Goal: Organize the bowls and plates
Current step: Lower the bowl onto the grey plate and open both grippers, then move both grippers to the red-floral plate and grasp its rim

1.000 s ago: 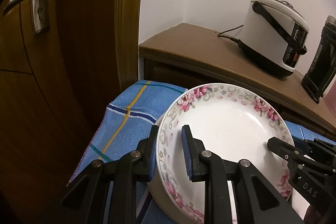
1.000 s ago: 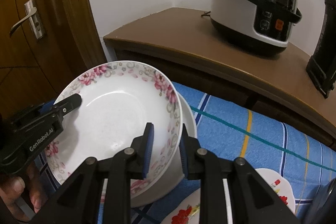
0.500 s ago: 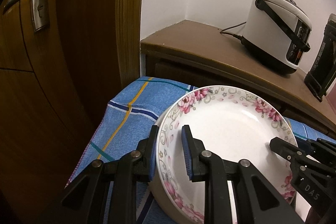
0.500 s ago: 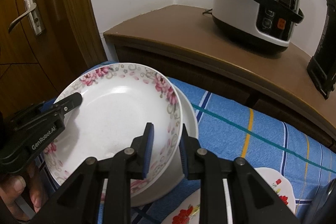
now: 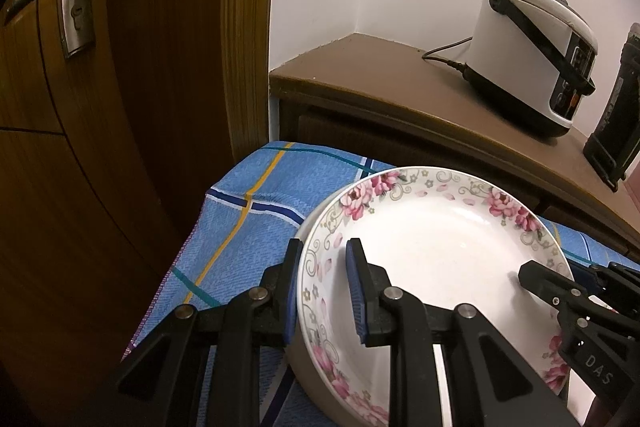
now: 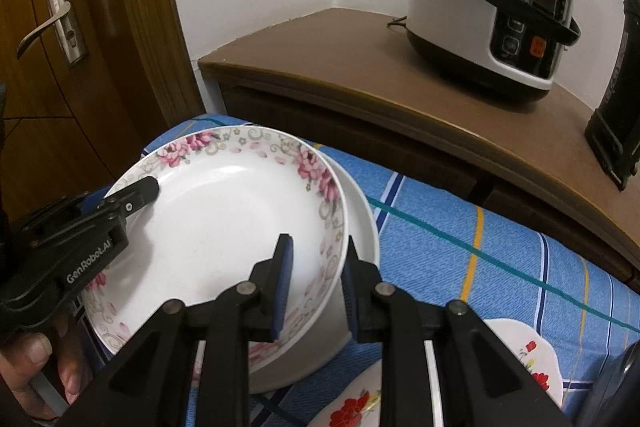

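A white plate with a pink flower rim (image 5: 432, 247) (image 6: 224, 211) is held by both grippers, tilted a little, over a plain white dish (image 6: 362, 215) on the blue checked cloth. My left gripper (image 5: 324, 267) is shut on the plate's left rim, one pad inside and one outside. My right gripper (image 6: 318, 259) is shut on the opposite rim in the same way. Each gripper shows in the other's view: the right gripper (image 5: 560, 291) and the left gripper (image 6: 120, 199). Whether the plate touches the dish below I cannot tell.
The blue checked cloth (image 5: 248, 227) covers the table. Behind it stands a brown sideboard (image 6: 328, 67) with a white rice cooker (image 6: 488, 3) and a black appliance (image 6: 616, 131). A wooden door (image 5: 100, 107) is at the left. Red-flowered plates (image 6: 520, 355) lie at the lower right. A hand (image 6: 36, 367) holds the left gripper.
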`<state>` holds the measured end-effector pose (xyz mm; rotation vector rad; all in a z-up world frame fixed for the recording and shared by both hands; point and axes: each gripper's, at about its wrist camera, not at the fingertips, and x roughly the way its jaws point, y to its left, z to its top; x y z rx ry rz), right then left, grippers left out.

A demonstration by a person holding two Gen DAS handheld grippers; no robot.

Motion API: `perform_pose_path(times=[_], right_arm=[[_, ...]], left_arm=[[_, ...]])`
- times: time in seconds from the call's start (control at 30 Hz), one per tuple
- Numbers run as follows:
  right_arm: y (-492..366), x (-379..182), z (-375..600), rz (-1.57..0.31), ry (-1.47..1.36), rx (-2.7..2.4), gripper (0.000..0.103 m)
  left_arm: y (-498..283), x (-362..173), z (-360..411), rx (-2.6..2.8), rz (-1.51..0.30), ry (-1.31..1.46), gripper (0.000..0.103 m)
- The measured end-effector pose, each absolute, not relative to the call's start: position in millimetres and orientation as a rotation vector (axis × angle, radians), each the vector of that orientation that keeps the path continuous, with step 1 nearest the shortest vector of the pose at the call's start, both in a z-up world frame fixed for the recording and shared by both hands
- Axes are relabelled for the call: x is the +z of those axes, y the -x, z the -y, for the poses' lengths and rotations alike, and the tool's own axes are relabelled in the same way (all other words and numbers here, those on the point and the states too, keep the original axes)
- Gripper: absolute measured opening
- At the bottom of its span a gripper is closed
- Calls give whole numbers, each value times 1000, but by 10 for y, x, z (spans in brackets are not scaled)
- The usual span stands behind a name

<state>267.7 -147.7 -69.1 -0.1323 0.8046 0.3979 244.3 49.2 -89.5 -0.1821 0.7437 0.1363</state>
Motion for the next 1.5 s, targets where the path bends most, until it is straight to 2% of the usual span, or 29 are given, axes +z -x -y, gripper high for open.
perform_pose_path(times=[0.9,1.07,1.27,1.5], right_arm=[[-2732,-758,1457,-861,142,398,23],[-2754,-759,1455,-871,133,399,24],[-2744,-765,1470,-874,112,421,32],[-2635,-631,1476,-806,98,438,57]], left_arm=[[-2542,-958,-467,138,-783,179,24],[-2565,-970,-444,134,-796,166,29],[-2574,-968,-429,135,-796,169,29],[-2507,-931,-463,135,-766,196,36]])
